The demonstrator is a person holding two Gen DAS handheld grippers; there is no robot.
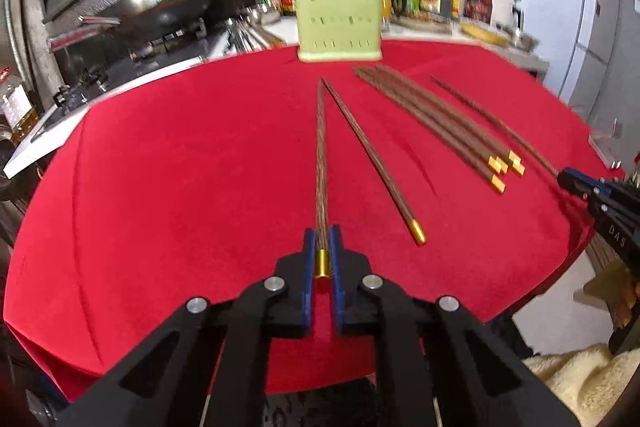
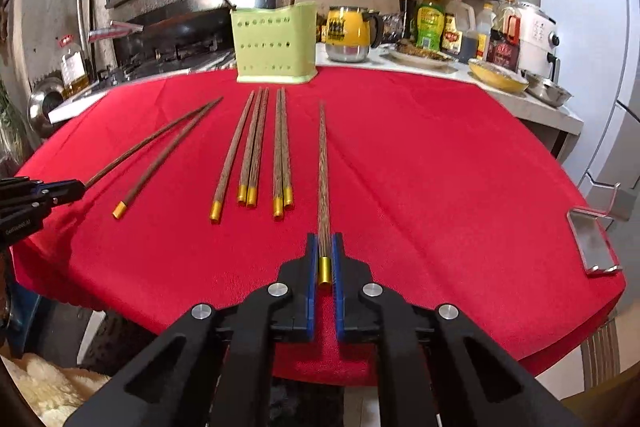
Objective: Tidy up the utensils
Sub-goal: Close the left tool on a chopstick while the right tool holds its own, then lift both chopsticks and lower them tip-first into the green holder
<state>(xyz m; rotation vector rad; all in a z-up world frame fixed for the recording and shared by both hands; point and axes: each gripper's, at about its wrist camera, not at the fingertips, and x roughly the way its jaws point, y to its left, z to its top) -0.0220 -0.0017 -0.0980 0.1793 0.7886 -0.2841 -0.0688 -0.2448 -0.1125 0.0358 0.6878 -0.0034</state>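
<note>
Eight chopsticks [image 2: 251, 151] on red counter [image 2: 420, 167]; two upright in green holder [image 2: 274, 43] at far edge. Left gripper [image 1: 321, 247], right gripper [image 2: 324, 251]: fingers each pinching one chopstick.

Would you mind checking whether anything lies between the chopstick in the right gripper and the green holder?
Nothing visible does. The right gripper grips its chopstick, and only bare red cloth lies ahead to the green holder.
</note>
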